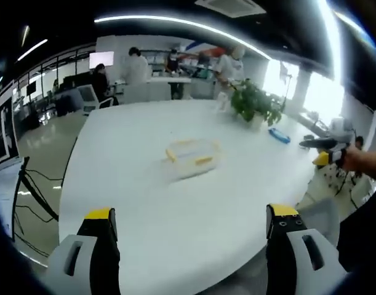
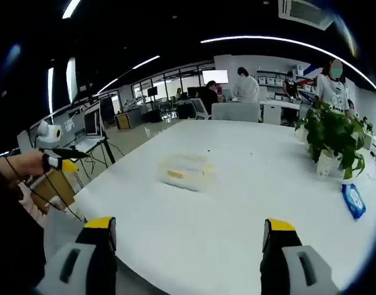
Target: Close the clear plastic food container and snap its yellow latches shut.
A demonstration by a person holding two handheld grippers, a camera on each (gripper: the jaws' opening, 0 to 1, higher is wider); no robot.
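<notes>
I hold both tongs back at the near edge of the bench [image 1: 138,153], spread wide and gripping nothing, so the left tongs [image 1: 191,224] and right tongs [image 2: 186,236] frame the food container [image 1: 192,157]. It sits out toward the bench's middle, well apart from them. Yellow latches [image 1: 203,160] show; contents I cannot tell.

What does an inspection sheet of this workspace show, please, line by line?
Surface: white table, mostly bare.
Job's things: clear container with yellow latches mid-table; whether it is latched is too small to tell.
Clutter: potted plant, blue packet.
Grippers: left gripper and right gripper open, short of the container.
Cables: black leads beside the table.
Surroundings: office desks, monitor, several people at the back.
</notes>
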